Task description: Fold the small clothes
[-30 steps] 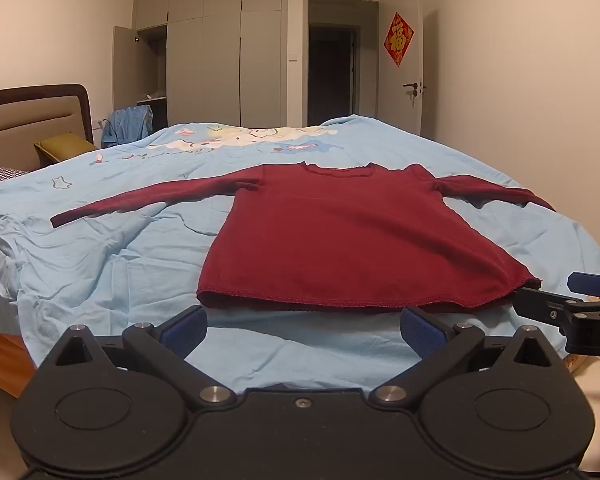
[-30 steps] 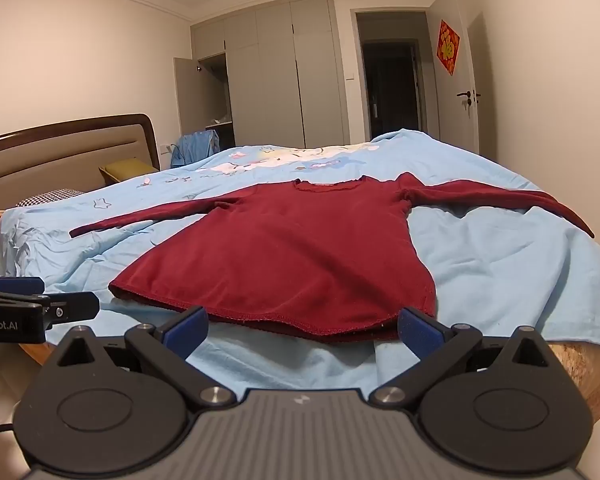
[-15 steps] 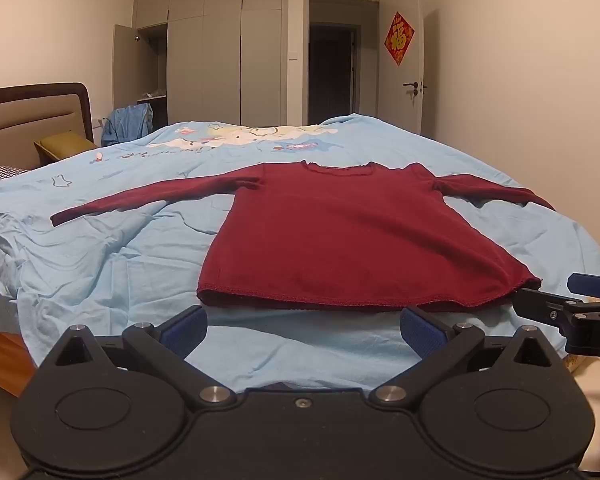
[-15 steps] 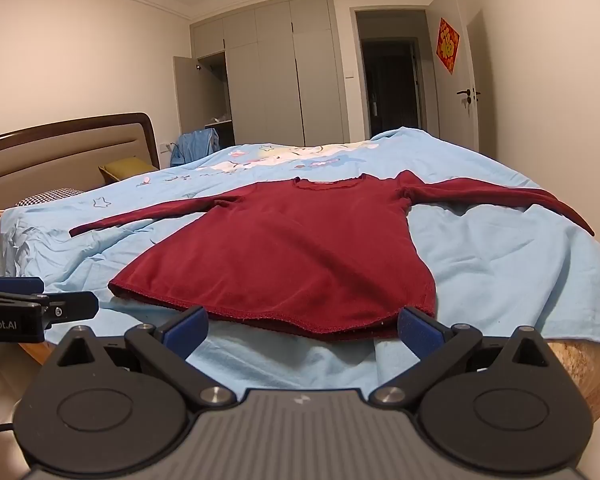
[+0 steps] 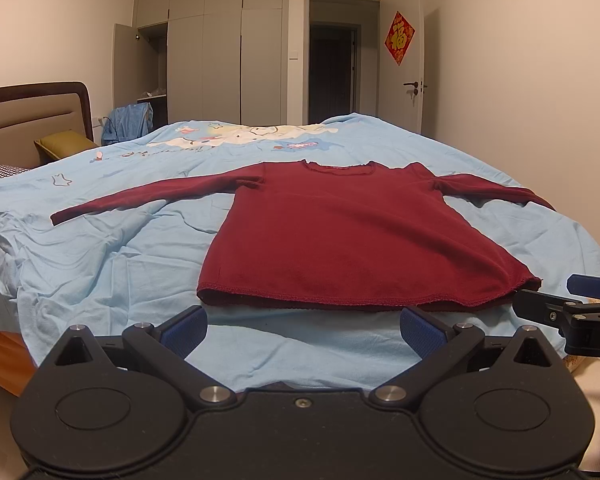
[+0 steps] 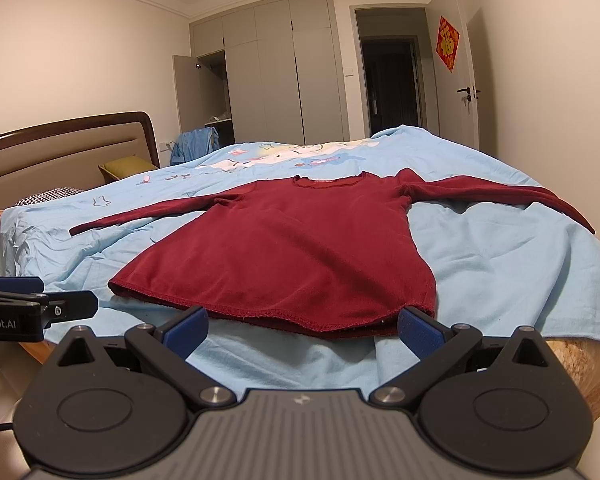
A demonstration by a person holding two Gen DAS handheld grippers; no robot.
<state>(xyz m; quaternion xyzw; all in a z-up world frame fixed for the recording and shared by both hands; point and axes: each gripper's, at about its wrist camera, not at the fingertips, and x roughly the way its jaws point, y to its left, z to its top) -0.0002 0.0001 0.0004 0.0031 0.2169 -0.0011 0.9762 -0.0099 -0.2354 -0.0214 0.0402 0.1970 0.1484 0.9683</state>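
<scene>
Left gripper (image 5: 303, 326) — fingers spreading wide, gripping nothing, hovering just short of the hem. Right gripper (image 6: 302, 327) — likewise gaping, empty, facing the hem's right corner. Dark red long-sleeved top (image 5: 352, 232) — lying flat at 12 o'clock from both tools, sleeves reaching toward 9 and 3 o'clock. Light blue bedspread (image 5: 100, 264) is lying wrinkled beneath it. Wardrobe (image 5: 224, 48) is standing beyond, at 11 o'clock.

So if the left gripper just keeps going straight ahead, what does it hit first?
Most likely the near hem of the red sweater, spread flat on the bed. The left gripper is open; depth is uncertain.
</scene>
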